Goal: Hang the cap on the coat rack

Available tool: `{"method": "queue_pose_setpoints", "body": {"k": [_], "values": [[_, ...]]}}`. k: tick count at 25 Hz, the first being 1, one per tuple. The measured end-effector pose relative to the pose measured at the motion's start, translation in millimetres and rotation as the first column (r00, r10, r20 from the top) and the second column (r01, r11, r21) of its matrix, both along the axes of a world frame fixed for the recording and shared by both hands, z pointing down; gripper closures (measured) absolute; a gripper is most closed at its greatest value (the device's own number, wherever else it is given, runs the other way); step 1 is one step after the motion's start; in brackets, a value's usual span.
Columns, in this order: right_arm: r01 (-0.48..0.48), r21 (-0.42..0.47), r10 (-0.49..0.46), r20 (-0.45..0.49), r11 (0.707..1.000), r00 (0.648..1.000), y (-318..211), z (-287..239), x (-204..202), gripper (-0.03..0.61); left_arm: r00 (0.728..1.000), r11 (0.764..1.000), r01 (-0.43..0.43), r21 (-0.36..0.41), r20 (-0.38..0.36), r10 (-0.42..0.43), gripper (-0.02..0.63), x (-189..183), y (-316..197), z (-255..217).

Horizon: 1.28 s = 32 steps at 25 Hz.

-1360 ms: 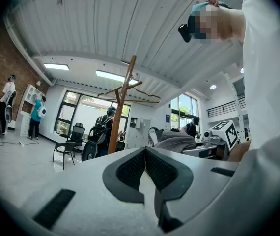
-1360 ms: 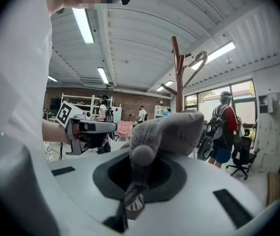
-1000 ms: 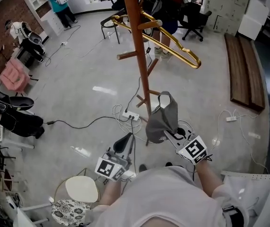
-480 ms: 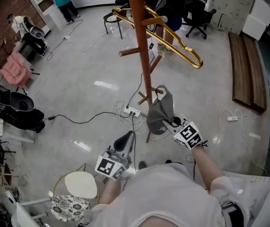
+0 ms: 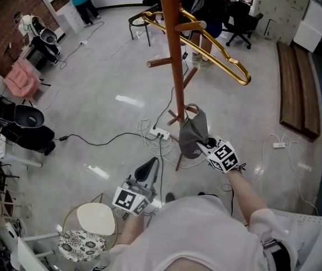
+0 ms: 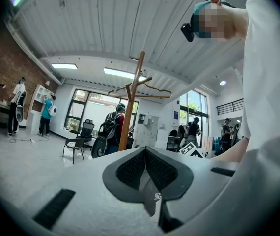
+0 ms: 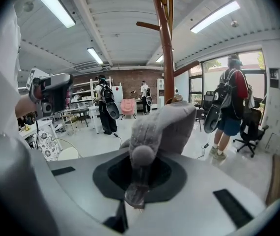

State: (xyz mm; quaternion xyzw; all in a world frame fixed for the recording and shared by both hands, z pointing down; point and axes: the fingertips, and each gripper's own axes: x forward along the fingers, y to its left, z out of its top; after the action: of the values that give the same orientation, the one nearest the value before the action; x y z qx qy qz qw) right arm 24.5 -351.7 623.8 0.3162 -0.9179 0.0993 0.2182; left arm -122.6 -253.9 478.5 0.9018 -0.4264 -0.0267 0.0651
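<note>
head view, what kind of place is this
Probably an open office or studio workspace: a black office chair, a power strip with cables on the floor, and white shelving.

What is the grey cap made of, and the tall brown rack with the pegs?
The cap looks like soft grey cloth, matte: it sags and folds where the right gripper pinches it. The coat rack looks like wood with a smooth reddish-brown finish, from its round pole and pegs; painted metal can't be ruled out.

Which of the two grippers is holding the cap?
The right gripper: its jaws are shut on the grey cap. The left gripper is shut on nothing.
</note>
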Motion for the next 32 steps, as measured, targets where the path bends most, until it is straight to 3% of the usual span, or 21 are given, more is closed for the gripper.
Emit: {"method": "queue_pose_setpoints", "body": {"k": [14,32], "values": [[-0.062,-0.077,0.056,-0.077,0.995,0.995,-39,55,8,0.551,0.999,1.0,0.023,-0.018,0.027,-0.022,0.604,-5,1,8],[-0.308,-0.064,0.295,-0.159,0.949,0.942,-88,97,14,0.551,0.998,0.998,0.061,-0.016,0.023,-0.061,0.604,-12,6,11]]}}
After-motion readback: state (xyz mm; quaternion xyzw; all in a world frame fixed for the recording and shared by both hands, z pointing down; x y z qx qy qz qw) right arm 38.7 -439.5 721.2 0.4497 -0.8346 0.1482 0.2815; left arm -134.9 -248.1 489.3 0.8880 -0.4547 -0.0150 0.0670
